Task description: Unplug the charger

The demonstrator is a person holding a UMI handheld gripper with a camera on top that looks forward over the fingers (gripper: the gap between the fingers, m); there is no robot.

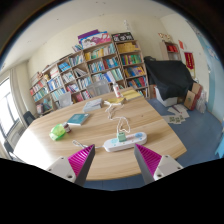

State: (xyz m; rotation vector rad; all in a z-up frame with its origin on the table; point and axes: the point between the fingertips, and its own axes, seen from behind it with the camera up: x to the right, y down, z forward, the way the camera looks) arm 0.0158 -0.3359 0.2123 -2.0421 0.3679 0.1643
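While its two pink-padded fingers stand apart and hold nothing, the hand-held gripper [116, 160] hovers over a round wooden counter [60, 150]; a white power strip [125, 142] with a charger [121, 134] plugged into it lies just ahead, between the fingertips; a teal book [77, 119] lies farther off; bookshelves [90, 70] line the wall.

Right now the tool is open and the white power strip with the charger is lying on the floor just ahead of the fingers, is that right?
Not quite. The tool is open, and the white power strip lies just ahead of the fingers, but it rests on the wooden table, not the floor. The gripper view shows this.
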